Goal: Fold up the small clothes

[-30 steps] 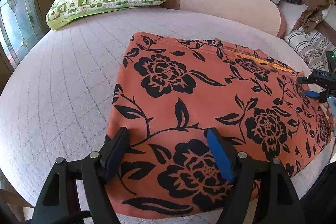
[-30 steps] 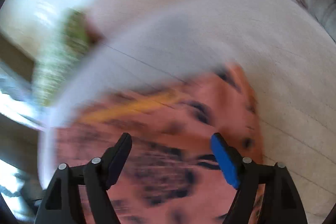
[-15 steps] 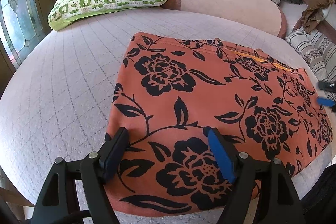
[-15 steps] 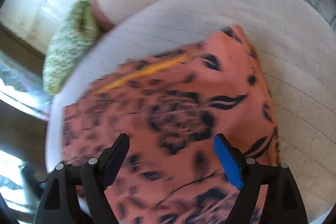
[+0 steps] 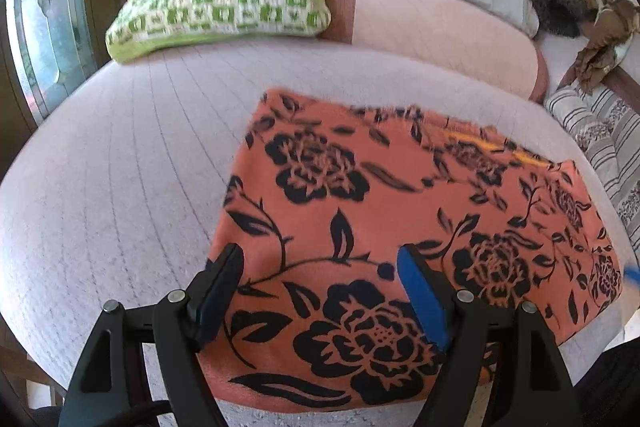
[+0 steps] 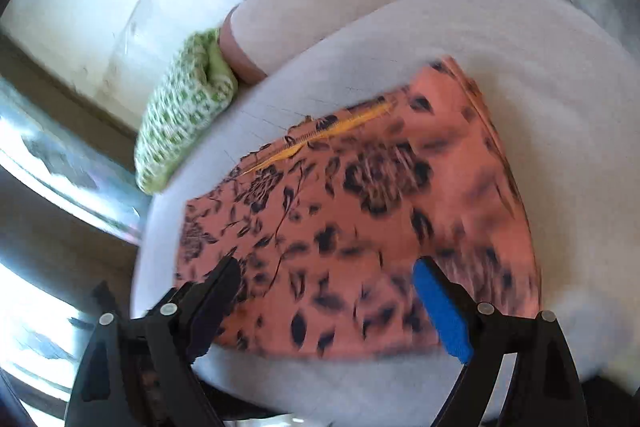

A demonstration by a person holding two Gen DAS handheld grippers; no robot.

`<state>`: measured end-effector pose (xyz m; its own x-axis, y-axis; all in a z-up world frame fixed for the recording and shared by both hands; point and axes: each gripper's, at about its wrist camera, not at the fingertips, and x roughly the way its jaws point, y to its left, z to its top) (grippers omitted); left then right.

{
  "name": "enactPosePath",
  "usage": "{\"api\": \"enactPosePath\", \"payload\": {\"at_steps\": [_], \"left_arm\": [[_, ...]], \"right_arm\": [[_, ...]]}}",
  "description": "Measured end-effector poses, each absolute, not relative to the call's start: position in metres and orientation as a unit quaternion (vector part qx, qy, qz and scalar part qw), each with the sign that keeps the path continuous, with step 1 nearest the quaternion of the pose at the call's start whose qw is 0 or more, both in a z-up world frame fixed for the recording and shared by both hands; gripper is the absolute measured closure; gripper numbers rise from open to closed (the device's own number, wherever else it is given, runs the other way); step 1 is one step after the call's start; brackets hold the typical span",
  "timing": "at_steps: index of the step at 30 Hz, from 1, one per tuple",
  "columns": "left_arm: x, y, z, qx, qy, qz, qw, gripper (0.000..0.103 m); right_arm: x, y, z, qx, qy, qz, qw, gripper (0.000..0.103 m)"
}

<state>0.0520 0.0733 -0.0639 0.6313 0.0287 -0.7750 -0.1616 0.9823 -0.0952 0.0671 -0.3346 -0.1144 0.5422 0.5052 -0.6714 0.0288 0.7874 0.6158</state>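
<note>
Left wrist view: the orange floral garment (image 5: 400, 227) lies flat on the pale quilted bedspread (image 5: 120, 187), near the close edge of the bed, already squared into a rectangle.
Left gripper (image 5: 320, 291): fingers spread wide over the garment's near left part, nothing between them; whether the tips touch the cloth I cannot tell.
Far left backdrop: green checked pillow (image 5: 224, 3) against the pink bolster (image 5: 440, 31), well apart from the garment.
Cloth feel: my read is light, soft and floppy, with no stiffness to hold a shape once lifted, so it will sag and drag if taken by one point.
Layers: it looks doubled over, so a pinch should catch every layer or the fold slides apart.
Where to grab, left side: the near left corner, just beside the dark finger (image 5: 218, 291), looks the cleanest hold.
Right wrist view: blurred, but the garment (image 6: 380, 207) fills the middle, with a yellow trim line (image 6: 332, 131) along its far edge.
Right gripper (image 6: 326, 301): jaws wide apart, empty, hanging over the near edge.
Where to grab, right side: the near right corner, by the blue pad (image 6: 440, 315), matching the left hold.
Risk: the quilted bedspread may grip the fabric, so lifting looks safer than sliding.
</note>
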Motion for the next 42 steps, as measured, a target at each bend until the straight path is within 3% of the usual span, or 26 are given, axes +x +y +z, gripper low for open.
{"api": "enactPosePath", "payload": {"at_steps": [7, 18, 20, 24, 27, 33, 37, 42], "left_arm": [[0.049, 0.060, -0.063, -0.064, 0.423, 0.038, 0.903, 0.024], [0.062, 0.001, -0.051, -0.072, 0.434, -0.020, 0.898, 0.024], [0.066, -0.010, -0.053, -0.075, 0.437, -0.025, 0.896, 0.024], [0.084, -0.034, -0.083, -0.042, 0.490, -0.016, 0.870, 0.023], [0.083, -0.049, -0.084, 0.017, 0.480, -0.002, 0.877, 0.019], [0.083, -0.046, -0.055, -0.008, 0.458, 0.000, 0.889, 0.019], [0.102, -0.041, -0.085, -0.021, 0.522, 0.004, 0.852, 0.017], [0.098, -0.038, -0.085, -0.017, 0.505, 0.000, 0.863, 0.015]], "right_arm": [[0.013, -0.360, -0.166, 0.388, 0.464, 0.095, 0.791, 0.013], [0.058, -0.393, -0.191, 0.482, 0.457, 0.062, 0.745, 0.013], [0.059, -0.396, -0.194, 0.494, 0.448, 0.058, 0.743, 0.017], [0.059, -0.396, -0.195, 0.482, 0.442, 0.060, 0.754, 0.022], [0.057, -0.397, -0.193, 0.485, 0.433, 0.064, 0.757, 0.021], [0.054, -0.392, -0.167, 0.431, 0.409, 0.058, 0.802, 0.022], [0.065, -0.381, -0.185, 0.421, 0.450, 0.052, 0.786, 0.022], [0.064, -0.381, -0.172, 0.403, 0.438, 0.046, 0.802, 0.026]]}}
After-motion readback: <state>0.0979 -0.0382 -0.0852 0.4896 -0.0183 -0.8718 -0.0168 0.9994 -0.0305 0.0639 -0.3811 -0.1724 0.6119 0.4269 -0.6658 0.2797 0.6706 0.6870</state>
